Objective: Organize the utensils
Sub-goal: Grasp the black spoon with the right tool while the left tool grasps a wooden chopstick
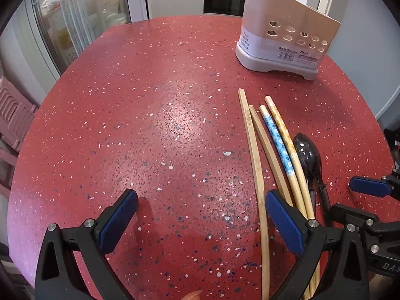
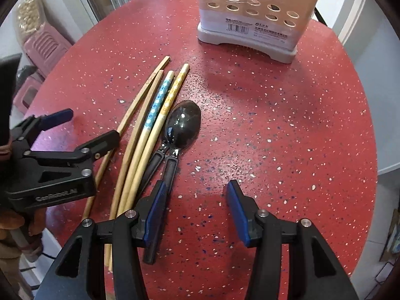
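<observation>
Chopsticks [image 1: 260,150] lie in a loose fan on the red speckled table [image 1: 150,125] in the left wrist view, four of them: two plain wood, one patterned blue, one patterned orange. A black spoon [image 1: 308,157] rests just beside the orange one, its bowl toward the far side. The left gripper [image 1: 201,216] hangs over the table with its blue pads spread wide and nothing between them (its right-hand finger sits over the near ends of the chopsticks, though contact cannot be told). A perforated utensil holder [image 1: 285,37] stands upright at the far edge, well apart from the pile.

From the right wrist view, the right gripper [image 2: 197,212] is about half open over bare table, gripping nothing. Its left-hand pad [image 2: 156,215] is just beside the black handles below the spoon [image 2: 183,123]. The chopsticks [image 2: 147,125] fan out to the left, and the left gripper [image 2: 87,127] reaches over them, spread open. The holder [image 2: 252,12] stands upright beyond.
</observation>
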Tool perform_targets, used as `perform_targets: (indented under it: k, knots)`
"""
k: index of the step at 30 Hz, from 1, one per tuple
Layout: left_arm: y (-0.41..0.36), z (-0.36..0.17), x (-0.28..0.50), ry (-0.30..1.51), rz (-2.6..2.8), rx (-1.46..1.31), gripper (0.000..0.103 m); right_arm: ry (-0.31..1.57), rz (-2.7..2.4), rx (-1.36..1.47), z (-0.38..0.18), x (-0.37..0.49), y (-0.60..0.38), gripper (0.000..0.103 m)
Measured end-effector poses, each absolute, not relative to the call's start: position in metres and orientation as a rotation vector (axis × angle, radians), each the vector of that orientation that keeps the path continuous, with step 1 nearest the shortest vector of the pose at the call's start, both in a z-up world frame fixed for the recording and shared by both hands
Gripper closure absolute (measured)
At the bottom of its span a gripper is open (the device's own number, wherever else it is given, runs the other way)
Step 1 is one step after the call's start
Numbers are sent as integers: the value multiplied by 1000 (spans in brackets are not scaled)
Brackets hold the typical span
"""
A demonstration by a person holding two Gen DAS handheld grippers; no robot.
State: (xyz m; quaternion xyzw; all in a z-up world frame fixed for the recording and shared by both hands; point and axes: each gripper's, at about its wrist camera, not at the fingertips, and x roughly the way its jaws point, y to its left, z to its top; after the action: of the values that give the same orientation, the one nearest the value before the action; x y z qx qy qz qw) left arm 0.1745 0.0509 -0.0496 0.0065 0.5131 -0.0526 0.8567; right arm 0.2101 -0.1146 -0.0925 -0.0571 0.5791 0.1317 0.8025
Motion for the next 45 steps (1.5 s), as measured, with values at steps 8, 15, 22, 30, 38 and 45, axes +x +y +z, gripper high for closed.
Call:
perform_targets:
  k: [8,15,22,30,38,45]
  knots:
    - [45,-50,180,1078,-112,41,0,1262,289,-140,-93,214,-105,49]
    - [49,-51,184,1081,-119,32,0,1277,242,-205,-99,222,-87,49]
    - [44,-52,203,1118,-133,71,0,1338,249,-215,-98,246,-84,68]
    - [34,-48,225,1173,-175,102,0,1358,301,-231,-96,261,-84,91]
    - [12,-39,244,1228,-271,156,23,1297,393,-128,-85,248,-113,91]
    - [4,-31,252,1255,-305,164,69,1253,442,-28,-68,244,-159,91]
